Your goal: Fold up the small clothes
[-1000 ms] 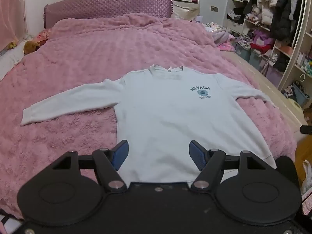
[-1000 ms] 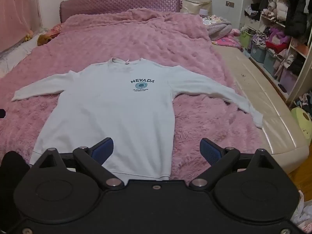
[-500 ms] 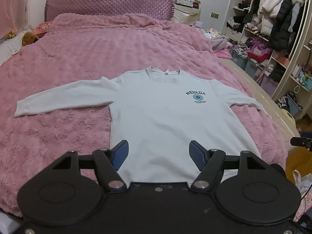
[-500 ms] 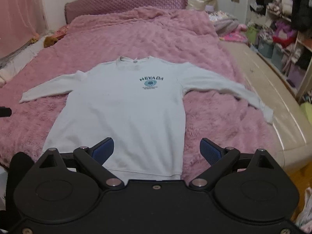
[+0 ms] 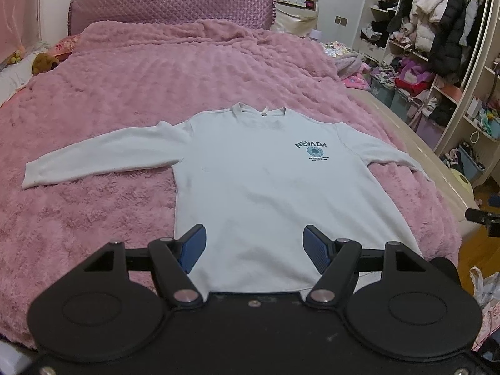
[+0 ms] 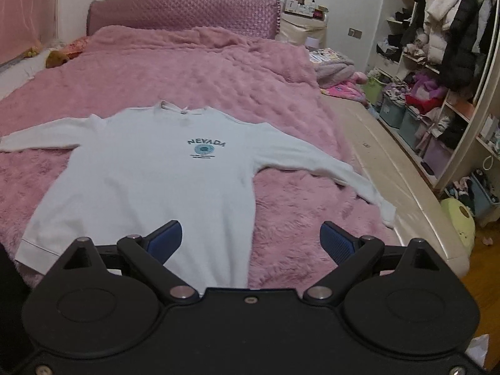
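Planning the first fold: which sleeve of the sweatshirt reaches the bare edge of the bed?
The sleeve on the NEVADA print's side: its cuff lies at the beige mattress edge. The other sleeve rests wholly on the pink blanket.

Home bedroom, pink-blanketed bed (image 5: pixel 187 72), quilted headboard (image 5: pixel 168 6), cluttered wardrobe shelves (image 5: pixel 437 47)

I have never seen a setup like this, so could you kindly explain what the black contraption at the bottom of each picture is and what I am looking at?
Each picture comes from a fisheye camera mounted on a hand-held two-finger gripper, looking forward along its fingers; a person carries one in each hand. The black frame with blue pads is the gripper itself: the left gripper in one view, the right gripper in the other. Both stand open and hold nothing. Ahead, a white long-sleeved sweatshirt printed NEVADA lies flat, face up, sleeves spread, on a pink fluffy blanket covering a bed. It is not yet folded. Shelves of clothes stand to the right.
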### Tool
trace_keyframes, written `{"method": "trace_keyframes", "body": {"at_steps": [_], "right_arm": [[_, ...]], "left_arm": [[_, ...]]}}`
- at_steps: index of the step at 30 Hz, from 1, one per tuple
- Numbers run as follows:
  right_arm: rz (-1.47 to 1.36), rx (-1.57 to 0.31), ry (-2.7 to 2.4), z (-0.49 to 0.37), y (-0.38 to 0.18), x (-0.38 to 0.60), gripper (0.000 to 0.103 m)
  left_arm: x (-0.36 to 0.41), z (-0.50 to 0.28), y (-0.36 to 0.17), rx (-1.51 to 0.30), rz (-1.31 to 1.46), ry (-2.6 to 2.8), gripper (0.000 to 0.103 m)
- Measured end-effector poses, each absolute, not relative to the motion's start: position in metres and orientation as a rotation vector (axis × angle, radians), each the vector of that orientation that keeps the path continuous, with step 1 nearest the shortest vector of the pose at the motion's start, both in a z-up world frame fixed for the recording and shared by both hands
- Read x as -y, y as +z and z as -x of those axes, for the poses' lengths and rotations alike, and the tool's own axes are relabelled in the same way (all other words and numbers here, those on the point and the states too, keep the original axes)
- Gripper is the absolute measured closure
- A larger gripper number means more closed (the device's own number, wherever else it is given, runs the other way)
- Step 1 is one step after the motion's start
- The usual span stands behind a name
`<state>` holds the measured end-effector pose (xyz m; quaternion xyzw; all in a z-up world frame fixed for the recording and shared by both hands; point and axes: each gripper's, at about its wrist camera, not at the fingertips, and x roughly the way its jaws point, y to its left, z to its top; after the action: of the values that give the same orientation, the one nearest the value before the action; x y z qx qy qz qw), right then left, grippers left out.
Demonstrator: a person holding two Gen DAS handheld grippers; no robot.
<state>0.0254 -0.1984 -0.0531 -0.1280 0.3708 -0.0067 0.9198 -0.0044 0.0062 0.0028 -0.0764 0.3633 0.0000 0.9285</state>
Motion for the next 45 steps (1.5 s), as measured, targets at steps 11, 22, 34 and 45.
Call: {"method": "trace_keyframes", "body": {"at_steps": [11,22,34,45], "right_arm": [[0.253,-0.801,0.010,-0.027,-0.055,0.194,0.010],[0.204,-0.835,0.039,-0.028,-0.055,0.196,0.010],[0.220,-0.832,0.055,-0.029,-0.053,0.193,0.010],[0.237,-0.841,0.070,-0.031,-0.055,0.187,0.010]], "left_arm": [[-0.006,0.003,0.000,-0.750,0.171,-0.002,0.033],[-0.003,0.002,0.001,-0.763,0.158,-0.016,0.033],[-0.010,-0.001,-0.002,-0.757,0.172,0.004,0.033],[-0.010,0.002,0.002,-0.737,0.172,0.021,0.033]]}}
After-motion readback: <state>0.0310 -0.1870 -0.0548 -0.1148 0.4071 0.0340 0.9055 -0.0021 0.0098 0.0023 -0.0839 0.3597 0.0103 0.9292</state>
